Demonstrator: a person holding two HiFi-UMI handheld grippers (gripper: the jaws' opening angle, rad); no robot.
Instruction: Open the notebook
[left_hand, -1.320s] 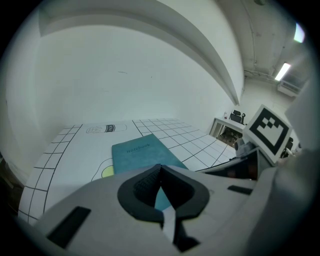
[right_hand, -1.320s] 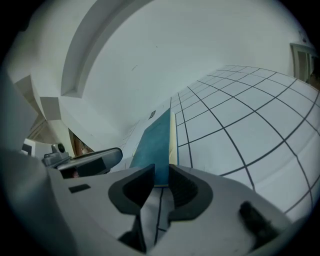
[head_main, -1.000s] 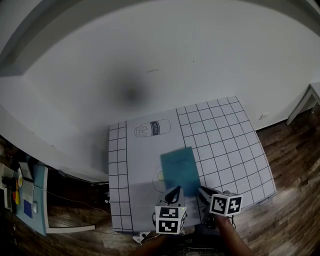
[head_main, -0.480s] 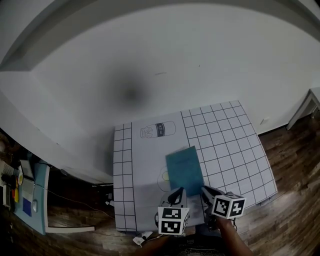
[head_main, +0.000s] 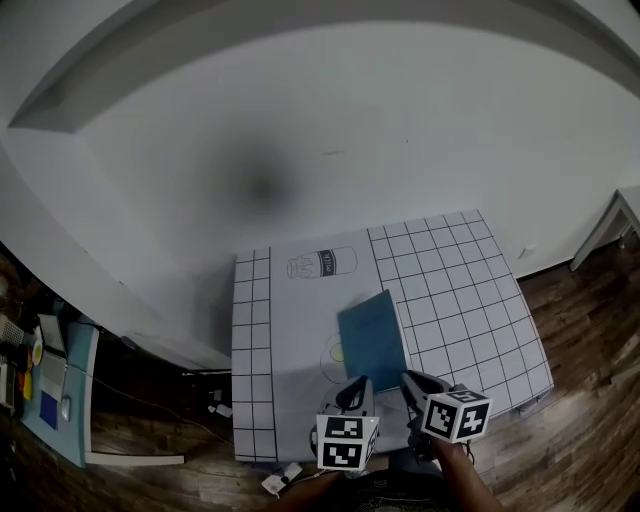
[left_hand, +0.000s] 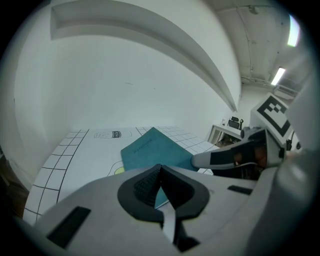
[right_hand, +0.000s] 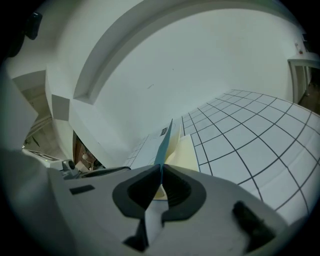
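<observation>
A teal notebook (head_main: 372, 340) lies on the white gridded mat (head_main: 450, 280), its near edge towards me. My right gripper (head_main: 408, 380) is at its near right corner, jaws closing on the teal cover (right_hand: 165, 140). The pads pinch the cover's edge and hold it raised on edge above the cream pages (right_hand: 187, 152). My left gripper (head_main: 355, 385) is shut with nothing seen between its jaws, just before the notebook's near left edge (left_hand: 150, 150). The right gripper (left_hand: 200, 160) shows at the right of the left gripper view.
The mat bears a printed milk bottle drawing (head_main: 322, 264) beyond the notebook and a yellow circle print (head_main: 335, 352) beside it. A white wall rises behind. Wooden floor surrounds the mat, with a white table leg (head_main: 610, 215) at right and a shelf with small items (head_main: 50, 390) at left.
The right gripper has risen a little with the cover's edge in it, so the cover stands steeper. The left gripper has stayed where it was.
</observation>
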